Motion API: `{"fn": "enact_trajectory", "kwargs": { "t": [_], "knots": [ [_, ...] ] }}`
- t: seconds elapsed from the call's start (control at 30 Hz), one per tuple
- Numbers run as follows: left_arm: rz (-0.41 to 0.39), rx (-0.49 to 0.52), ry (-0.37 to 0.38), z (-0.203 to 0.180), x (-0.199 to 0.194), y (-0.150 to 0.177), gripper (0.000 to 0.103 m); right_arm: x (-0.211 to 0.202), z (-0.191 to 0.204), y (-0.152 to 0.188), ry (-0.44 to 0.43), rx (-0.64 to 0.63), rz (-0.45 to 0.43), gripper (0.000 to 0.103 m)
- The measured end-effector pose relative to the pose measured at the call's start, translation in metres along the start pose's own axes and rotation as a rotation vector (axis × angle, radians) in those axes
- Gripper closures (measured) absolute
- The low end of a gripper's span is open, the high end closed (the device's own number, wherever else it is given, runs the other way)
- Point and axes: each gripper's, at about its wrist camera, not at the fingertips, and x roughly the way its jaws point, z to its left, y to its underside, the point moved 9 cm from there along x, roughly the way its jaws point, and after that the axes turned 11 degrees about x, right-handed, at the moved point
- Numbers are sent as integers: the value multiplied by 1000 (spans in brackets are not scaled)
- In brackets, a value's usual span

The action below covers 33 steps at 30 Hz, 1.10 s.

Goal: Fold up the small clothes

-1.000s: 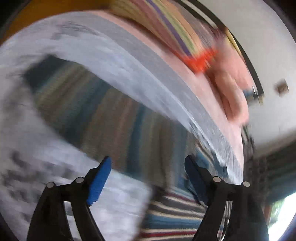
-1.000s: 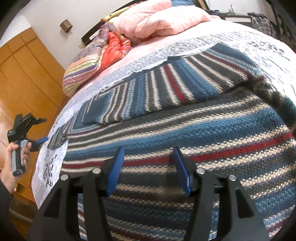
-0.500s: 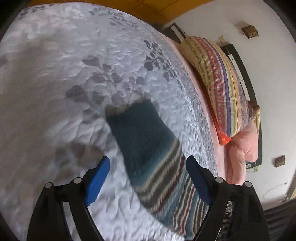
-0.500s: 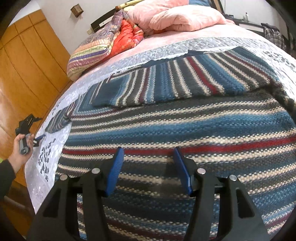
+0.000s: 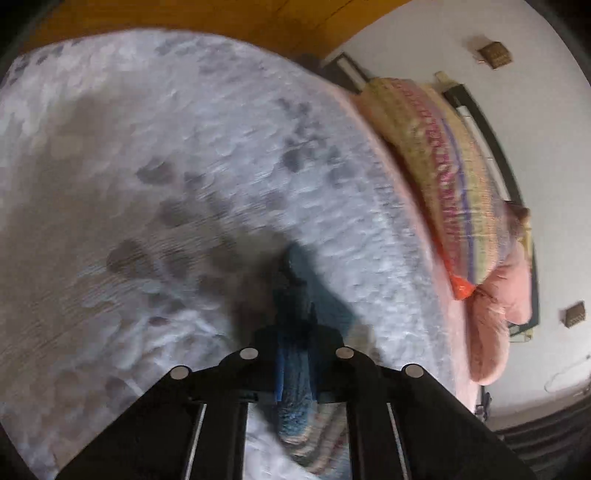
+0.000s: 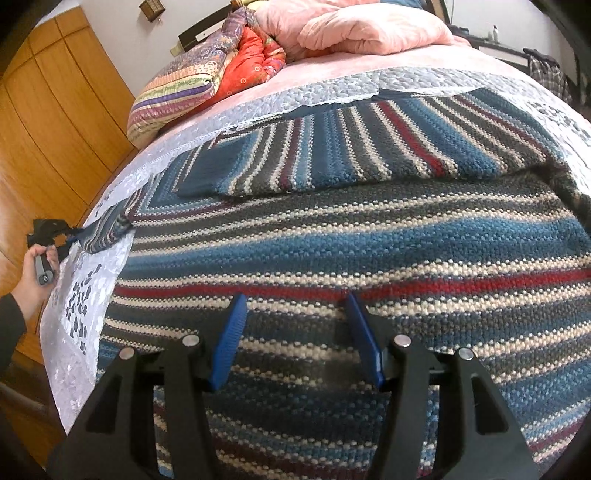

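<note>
knitted wool in blue, grey, cream and red stripes: the sweater [image 6: 369,240] lies spread flat across the bed [image 6: 85,306], body toward the right-hand camera, one sleeve [image 6: 351,147] already folded across the upper part.

change noted: half a second ago the left gripper [image 5: 293,354] hovered with its fingers wide apart above the free sleeve cuff [image 5: 295,302]. now the fingers are clamped together on that cuff, with the blue knit pinched between the pads. the right-wrist view confirms it: the person's left hand [image 6: 35,280] holds the tool at the bed's edge, and the cuff end is drawn toward it, slightly raised off the grey quilt [image 5: 184,166]. the left view is blurred by motion, so how deep the bite goes cannot be told.

the right gripper [image 6: 295,339] shows no change of note: fingers apart, holding nothing, poised low over the sweater's body. whether the tips touch the knit cannot be told.

judgement: the grasp on the second sleeve is made, so the task stands at the point of carrying this sleeve inward over the body to match the first. the fold itself is not yet done. risk: a thick knit held only at the cuff may sag or drag the shoulder out of line.

a striped pillow [image 5: 450,184] and a pink duvet [image 6: 369,26] lie at the head of the bed, well apart from the work.
</note>
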Motion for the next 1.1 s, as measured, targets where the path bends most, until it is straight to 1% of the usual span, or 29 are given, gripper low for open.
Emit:
{"fn": "enact_trajectory", "kwargs": {
  "t": [0.03,0.13,0.23,0.3,0.4,0.53,0.67,0.73,0.8,0.83,0.97,1.1],
  "knots": [
    [-8,12,13,-10,-7,-2,94,-3,0,0,0,2,0,47],
    [-36,73,84,-59,-36,-9,94,-14,-1,1,-4,17,0,47],
    [-69,128,179,-125,-75,-10,94,-29,-3,3,-8,27,-6,47],
    [-80,162,221,-161,-94,-7,94,-37,-3,5,-12,34,-6,47],
    [-81,221,288,-219,-116,6,94,-51,-5,9,-21,42,-11,47],
    [-66,288,352,-285,-129,34,94,-68,-10,9,-32,61,-24,47],
    [-24,372,370,-340,-121,76,94,-82,-21,5,-45,92,-40,47],
    [7,416,367,-361,-110,103,94,-84,-26,5,-55,114,-40,47],
    [50,457,371,-385,-94,137,94,-87,-31,5,-60,129,-42,47],
    [63,472,371,-392,-89,148,94,-87,-34,4,-64,137,-44,47],
    [141,541,362,-420,-51,211,94,-90,-43,1,-82,168,-50,47],
    [222,588,348,-431,-10,277,94,-87,-52,2,-103,207,-32,47]
  ]
}}
